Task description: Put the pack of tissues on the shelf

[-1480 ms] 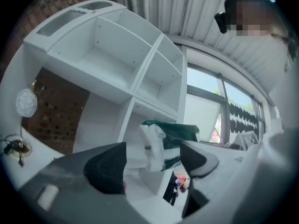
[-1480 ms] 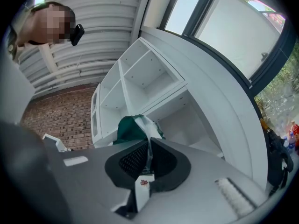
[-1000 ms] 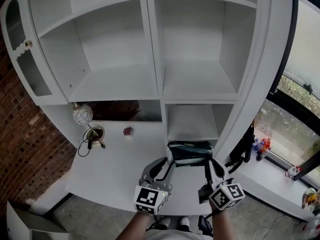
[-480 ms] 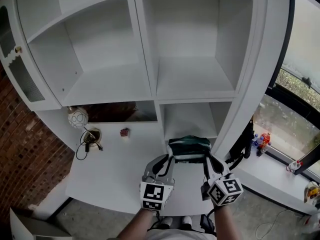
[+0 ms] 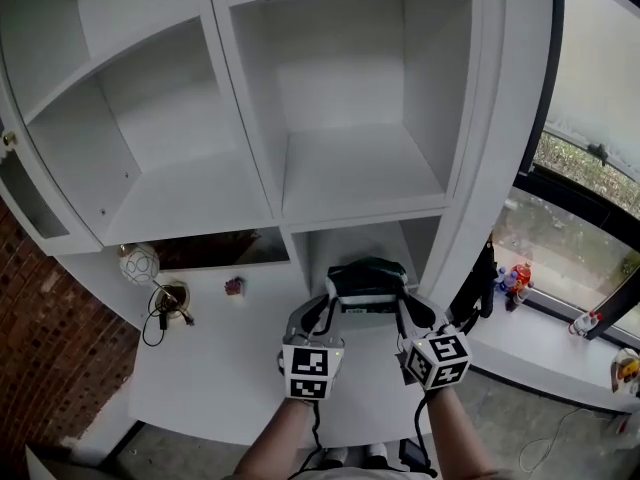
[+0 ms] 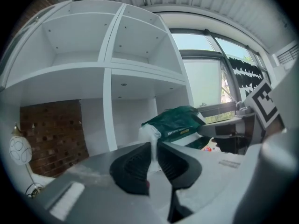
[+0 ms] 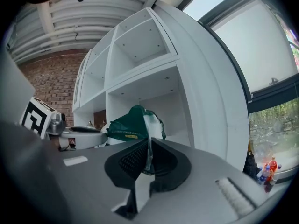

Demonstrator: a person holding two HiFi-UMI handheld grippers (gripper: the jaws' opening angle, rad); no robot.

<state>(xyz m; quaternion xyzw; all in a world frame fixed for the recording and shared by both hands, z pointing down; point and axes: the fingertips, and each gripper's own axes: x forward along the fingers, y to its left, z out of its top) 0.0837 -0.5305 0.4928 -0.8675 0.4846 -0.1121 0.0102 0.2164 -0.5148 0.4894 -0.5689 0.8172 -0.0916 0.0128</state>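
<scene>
The pack of tissues (image 5: 366,276), dark green and white, hangs between my two grippers above the white desk top (image 5: 230,358), just in front of the low compartment (image 5: 352,240) of the white shelf unit. My left gripper (image 5: 331,306) pinches the white wrapper edge (image 6: 150,135) at the pack's left end; its jaws have just been closing on that edge. My right gripper (image 5: 404,306) is shut on the wrapper at the right end (image 7: 148,146). In the gripper views the pack (image 6: 176,122) (image 7: 131,123) bulges beyond the jaws.
A wide shelf board (image 5: 360,173) lies above the low compartment, another (image 5: 180,203) to its left. On the desk's left are a round patterned lamp (image 5: 138,263), a cable (image 5: 165,303) and a small red object (image 5: 234,286). Bottles (image 5: 515,276) stand on the window sill at right.
Both grippers have carried the pack forward to the mouth of the low compartment. The head view has swung, so the shelf unit sits further left in the picture.
</scene>
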